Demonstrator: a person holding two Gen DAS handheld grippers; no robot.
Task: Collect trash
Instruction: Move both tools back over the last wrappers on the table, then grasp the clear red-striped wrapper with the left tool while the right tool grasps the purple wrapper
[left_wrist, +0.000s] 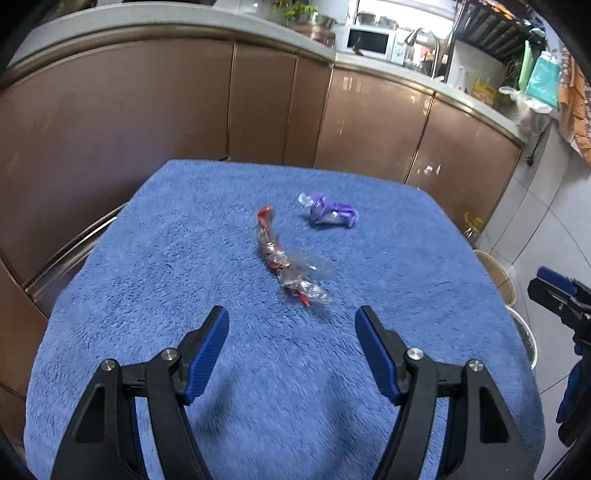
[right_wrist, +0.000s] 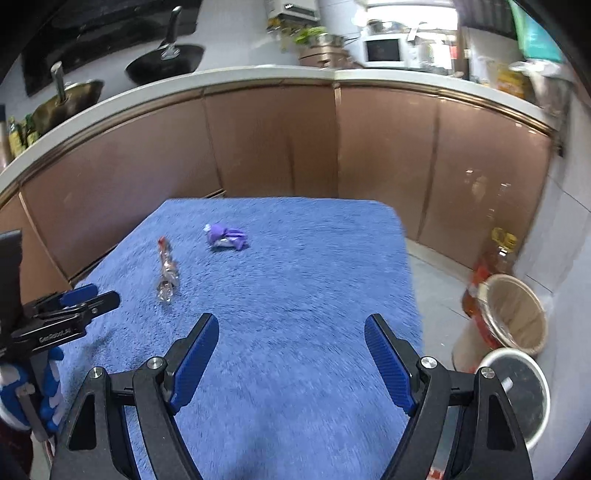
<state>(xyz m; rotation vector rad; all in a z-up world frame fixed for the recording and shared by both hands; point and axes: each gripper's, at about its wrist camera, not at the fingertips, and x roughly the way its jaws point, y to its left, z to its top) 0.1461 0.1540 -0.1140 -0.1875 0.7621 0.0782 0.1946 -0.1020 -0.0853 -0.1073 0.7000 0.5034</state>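
left wrist view: left gripper (left_wrist: 291, 325) with fingers (left_wrist: 208, 354) spread wide and holding nothing, hovering over the blue towel (left_wrist: 147, 295) that covers the worktop, just short of the red wrapper (left_wrist: 284, 258). twisted, crinkly, partly see-through, lying lengthwise away from the camera, with the purple wrapper (left_wrist: 330, 212) a little beyond it and to the right, apart from it. right wrist view: right gripper (right_wrist: 291, 332) likewise wide and empty, over the near right part of the towel, well apart from both wrappers; two bins on the floor past the right edge of the worktop, a beige bin (right_wrist: 517, 314) and a white bin (right_wrist: 517, 395) nearer. likely trouble: thin film lying flat in deep pile, so fingers closing too high could slip over it, or closing too low could pinch towel fibres and drag the cloth; a pinch at one end could let the long red wrapper dangle and drop on the way to a bin; springy foil could pop out of a loose hold. also some risk of the two grippers crowding each other if both head for the same piece. hard to make out: both views smeared by motion, wrapper print unreadable, whether the wrappers hold anything unclear. bins cut off by the lens edge and the right fingers; insides not clearly seen. bottle (right_wrist: 495, 258) behind the beige bin blurred.
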